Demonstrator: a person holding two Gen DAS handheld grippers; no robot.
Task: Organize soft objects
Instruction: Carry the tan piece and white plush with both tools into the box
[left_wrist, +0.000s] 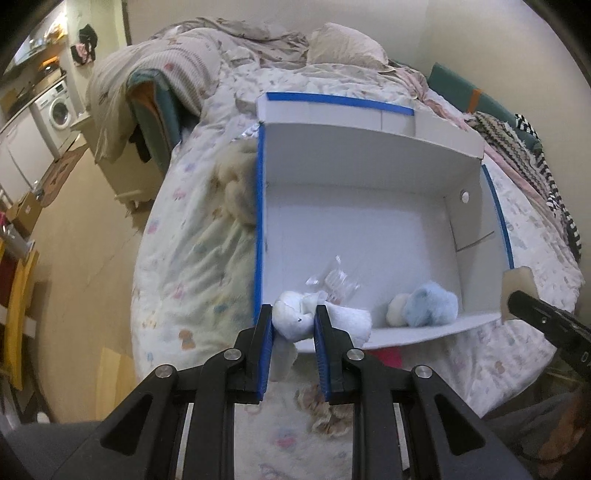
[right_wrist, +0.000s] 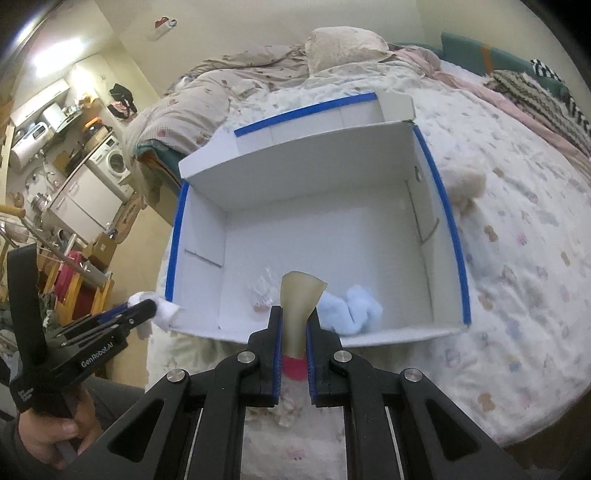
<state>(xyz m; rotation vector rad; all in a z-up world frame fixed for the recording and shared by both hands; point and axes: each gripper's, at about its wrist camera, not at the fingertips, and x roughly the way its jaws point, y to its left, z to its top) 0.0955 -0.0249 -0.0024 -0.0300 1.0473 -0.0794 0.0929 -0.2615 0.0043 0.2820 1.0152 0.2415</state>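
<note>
A white cardboard box with blue-taped edges lies open on the bed; it also shows in the right wrist view. My left gripper is shut on a white soft cloth at the box's near left corner, also seen in the right wrist view. My right gripper is shut on a beige soft piece at the near rim; it shows in the left wrist view. A light blue fluffy toy and a clear plastic wrapper lie inside the box.
A cream plush lies on the bed beside the box's right wall. A pink object and a small frilly item lie on the bedspread below the grippers. Bedding is piled at the back; the floor and kitchen units are left.
</note>
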